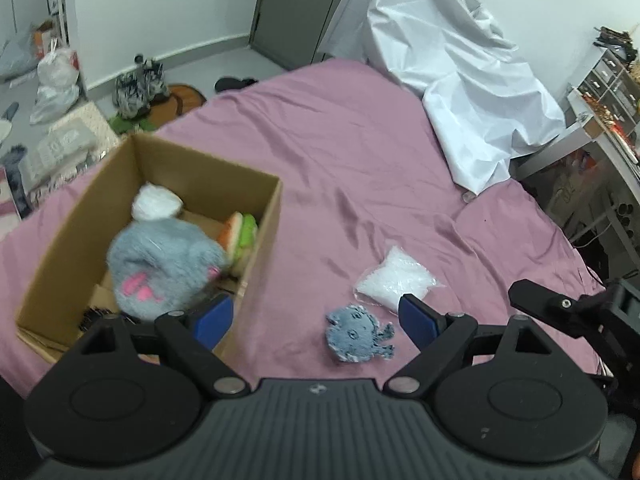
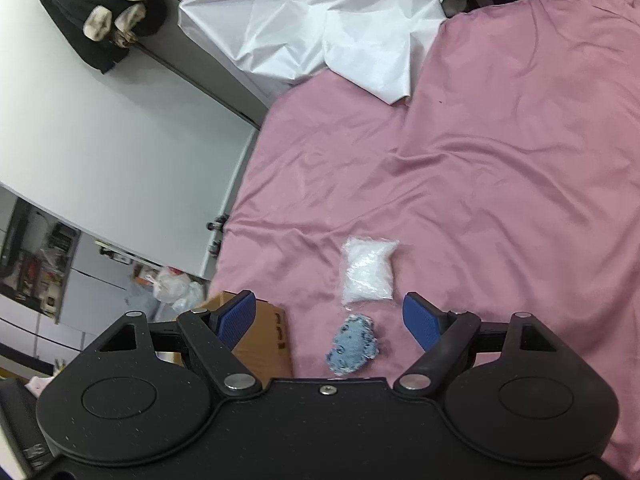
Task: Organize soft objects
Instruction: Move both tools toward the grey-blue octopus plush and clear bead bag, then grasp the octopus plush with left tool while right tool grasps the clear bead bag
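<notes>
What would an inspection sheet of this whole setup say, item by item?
Surface: pink bedsheet, wrinkled.
Job's things: cardboard box holds grey plush, white plush and sandwich toy; small blue plush and clear bag of white filling lie on the sheet, outside the box.
Clutter: white sheet draped at the far end.
Grippers: left gripper and right gripper both open, empty.
Cables: nothing seen clearly.
Surroundings: shoes and bags on the floor; drawer shelf.
</notes>
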The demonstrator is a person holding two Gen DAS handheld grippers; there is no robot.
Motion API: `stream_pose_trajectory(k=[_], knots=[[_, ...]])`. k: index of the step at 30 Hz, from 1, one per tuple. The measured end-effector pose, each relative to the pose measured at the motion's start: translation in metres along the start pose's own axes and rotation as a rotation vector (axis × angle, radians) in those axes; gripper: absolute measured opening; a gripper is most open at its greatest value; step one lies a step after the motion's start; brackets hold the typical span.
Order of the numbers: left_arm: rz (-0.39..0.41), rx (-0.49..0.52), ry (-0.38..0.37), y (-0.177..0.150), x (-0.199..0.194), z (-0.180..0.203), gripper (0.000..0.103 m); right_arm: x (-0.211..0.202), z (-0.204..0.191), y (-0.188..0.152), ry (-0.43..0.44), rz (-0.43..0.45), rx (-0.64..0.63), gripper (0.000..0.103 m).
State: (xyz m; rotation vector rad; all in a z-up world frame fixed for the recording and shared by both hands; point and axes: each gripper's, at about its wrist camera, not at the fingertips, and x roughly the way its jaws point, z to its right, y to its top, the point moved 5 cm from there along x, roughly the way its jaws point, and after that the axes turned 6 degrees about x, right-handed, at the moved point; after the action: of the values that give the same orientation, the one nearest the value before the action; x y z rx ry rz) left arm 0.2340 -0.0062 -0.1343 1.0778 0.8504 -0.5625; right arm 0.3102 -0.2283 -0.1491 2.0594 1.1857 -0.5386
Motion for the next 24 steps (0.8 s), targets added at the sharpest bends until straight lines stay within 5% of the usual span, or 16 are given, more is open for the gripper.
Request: stream_pose_trajectory(k=[10,16,24], knots=[[-0.053,-0.084,0.021,-0.015,0.042,0.019,0.081,0.019,0.021,0.002,-0.004,-0.047,0.048,0.059],[-0.079,-0.116,0.038,-0.022,0.062,0.029,0.067,0.026,0.03,0.01,0.012,-0.05,0.099,0.057],[-0.106,-0.106,0.064,-0.025,0.082,0.034,0.062,0.044,0.042,0.017,0.025,-0.076,0.156,0.057]])
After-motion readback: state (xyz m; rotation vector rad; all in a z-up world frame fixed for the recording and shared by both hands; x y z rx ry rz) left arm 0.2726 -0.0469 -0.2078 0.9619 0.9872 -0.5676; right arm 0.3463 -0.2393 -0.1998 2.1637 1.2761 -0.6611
